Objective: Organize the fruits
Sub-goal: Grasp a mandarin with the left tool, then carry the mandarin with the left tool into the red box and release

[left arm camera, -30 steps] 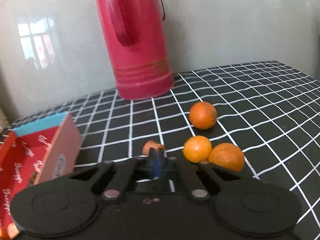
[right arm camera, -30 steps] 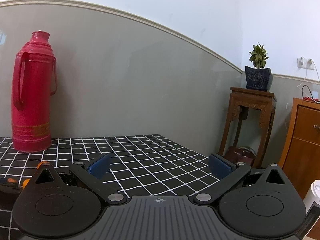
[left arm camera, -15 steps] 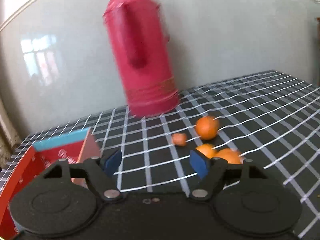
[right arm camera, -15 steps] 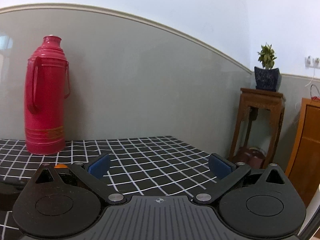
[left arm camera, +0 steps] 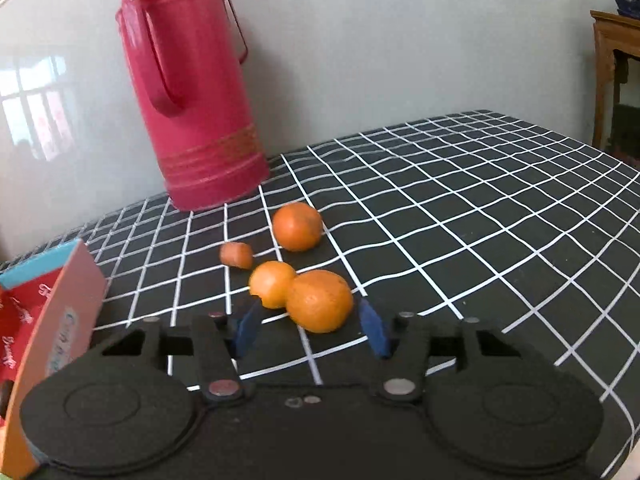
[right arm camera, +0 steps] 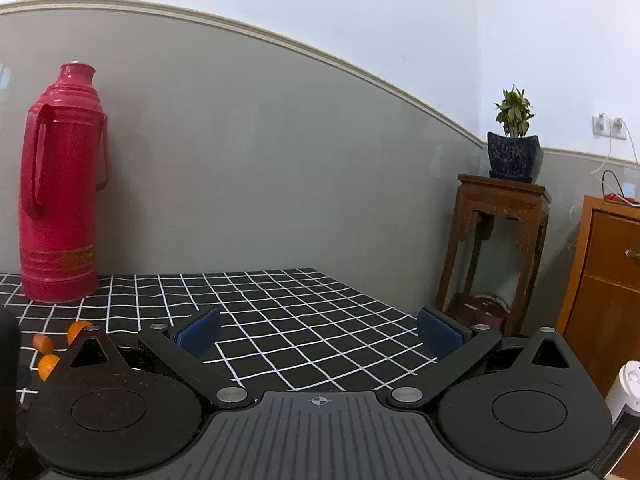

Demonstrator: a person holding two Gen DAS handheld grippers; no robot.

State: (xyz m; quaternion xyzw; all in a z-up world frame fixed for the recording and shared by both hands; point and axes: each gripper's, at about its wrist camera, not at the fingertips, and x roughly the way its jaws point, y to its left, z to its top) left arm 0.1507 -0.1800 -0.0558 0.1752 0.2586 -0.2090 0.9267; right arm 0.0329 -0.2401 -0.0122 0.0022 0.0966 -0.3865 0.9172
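Note:
Three oranges lie on the black checked tablecloth (left arm camera: 460, 216) in the left wrist view: a near large orange (left arm camera: 320, 300), a smaller orange (left arm camera: 270, 283) touching it, and a far orange (left arm camera: 297, 226). A small orange piece (left arm camera: 236, 255) lies to their left. My left gripper (left arm camera: 310, 330) is open, its blue pads just short of either side of the near large orange. My right gripper (right arm camera: 318, 330) is open and empty above the cloth; the fruits (right arm camera: 78, 330) show small at its far left.
A tall red thermos (left arm camera: 196, 92) stands at the back by the grey wall, behind the oranges. A red and blue open box (left arm camera: 48, 320) sits at the left edge. Beyond the table's right side are a wooden plant stand (right arm camera: 500, 240) and a cabinet (right arm camera: 608, 280).
My left gripper has opened from shut and let go of the small orange piece, which now lies on the cloth. It has shifted right to face the near large orange. The right gripper has stayed open.

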